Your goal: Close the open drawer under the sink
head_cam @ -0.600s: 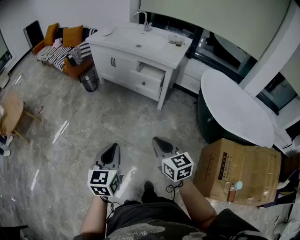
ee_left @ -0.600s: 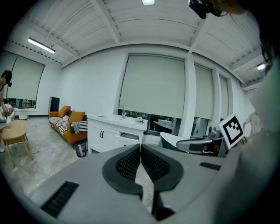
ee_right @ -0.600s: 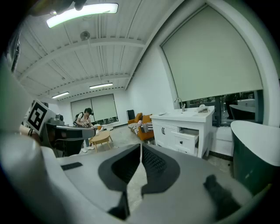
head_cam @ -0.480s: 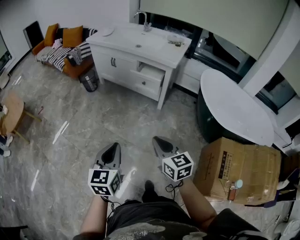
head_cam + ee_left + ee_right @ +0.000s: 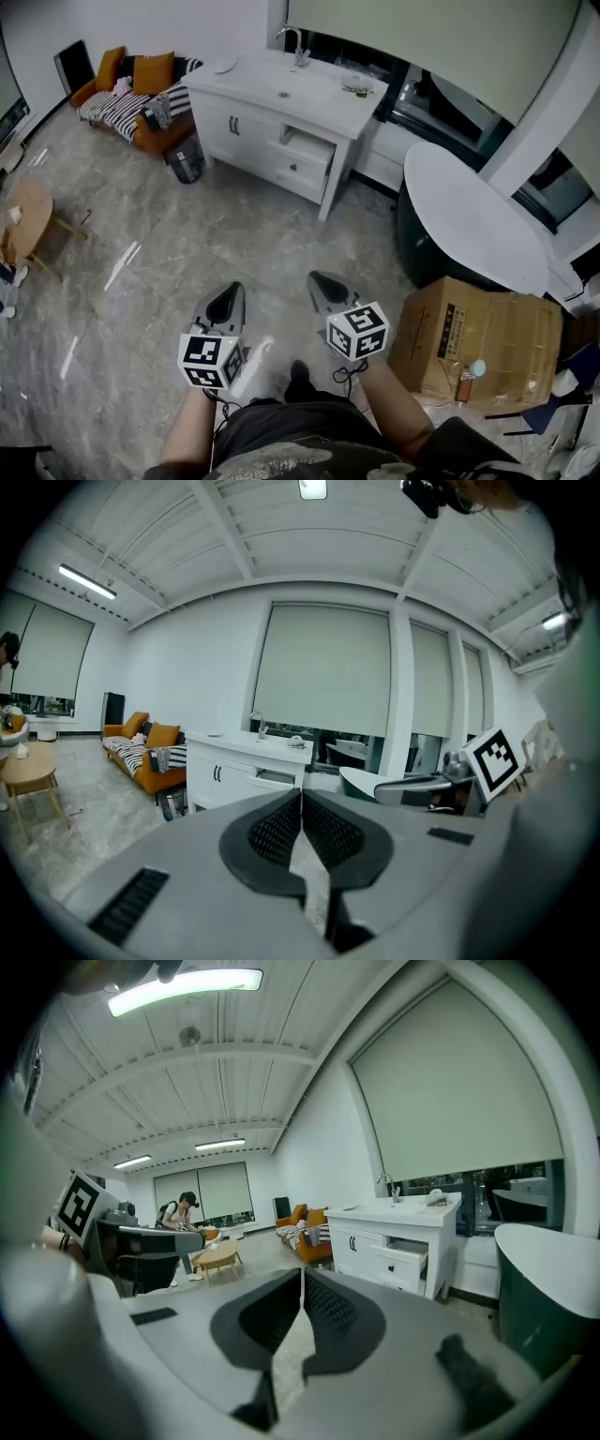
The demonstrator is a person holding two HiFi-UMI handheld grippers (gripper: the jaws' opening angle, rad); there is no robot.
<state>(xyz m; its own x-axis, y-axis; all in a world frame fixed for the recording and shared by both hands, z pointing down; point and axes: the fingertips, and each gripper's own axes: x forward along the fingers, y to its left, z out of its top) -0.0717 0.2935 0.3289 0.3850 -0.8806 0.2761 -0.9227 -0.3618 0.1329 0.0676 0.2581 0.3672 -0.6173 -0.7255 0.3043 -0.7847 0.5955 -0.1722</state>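
A white vanity (image 5: 281,98) with a sink and tap stands at the far side of the room. Its upper right drawer (image 5: 309,145) is pulled out a little; the drawer (image 5: 410,1252) also shows in the right gripper view and the drawer (image 5: 275,777) in the left gripper view. My left gripper (image 5: 227,298) and right gripper (image 5: 322,282) are held low in front of me, far from the vanity, both pointing toward it. Both are shut with nothing between the jaws.
A white bathtub (image 5: 473,220) stands right of the vanity and a cardboard box (image 5: 478,342) lies near my right arm. An orange sofa (image 5: 131,84), a dark bin (image 5: 186,159) and a small wooden table (image 5: 23,220) are to the left. A person (image 5: 178,1213) stands far off.
The view has shifted slightly; the vanity sits a little further right and lower in the head view. Both grippers keep the same pose and stay shut.
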